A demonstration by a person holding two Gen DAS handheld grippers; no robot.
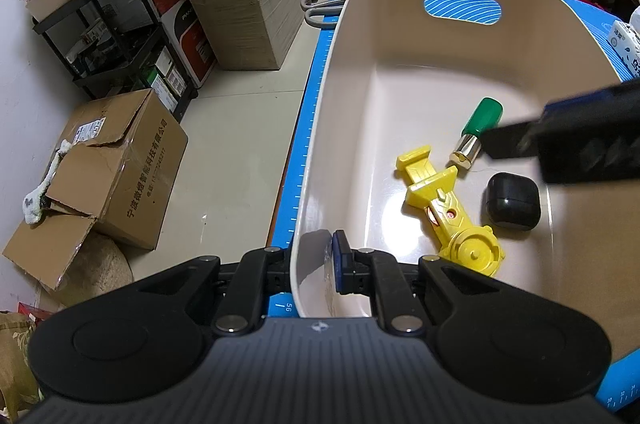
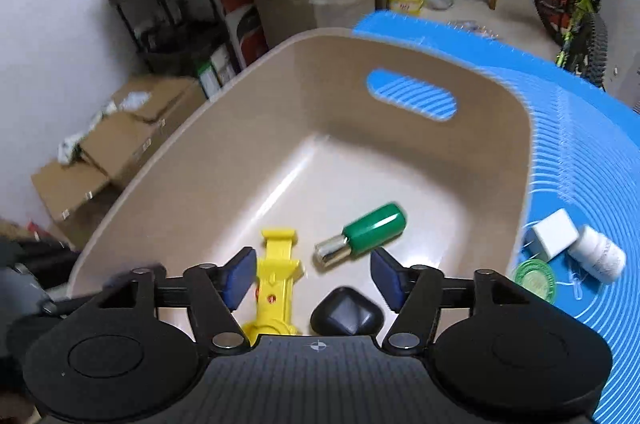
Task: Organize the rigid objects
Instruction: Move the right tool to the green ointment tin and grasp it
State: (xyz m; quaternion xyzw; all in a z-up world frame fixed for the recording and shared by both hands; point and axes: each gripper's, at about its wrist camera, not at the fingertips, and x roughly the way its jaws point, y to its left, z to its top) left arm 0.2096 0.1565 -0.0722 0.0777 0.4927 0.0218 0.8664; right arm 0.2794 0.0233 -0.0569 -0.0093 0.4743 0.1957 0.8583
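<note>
L fingers [image 1: 338, 260] clamped on bin rim [image 1: 316, 128]

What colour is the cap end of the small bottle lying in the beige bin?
Green, with a shiny gold metallic neck; clearest in the right wrist view.

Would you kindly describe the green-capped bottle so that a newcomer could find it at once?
Start at the beige bin on the blue mat. Three things lie on its floor: a yellow toy, a black case and the small bottle. The bottle lies on its side, and it alone has a green body and a shiny gold end.
</note>
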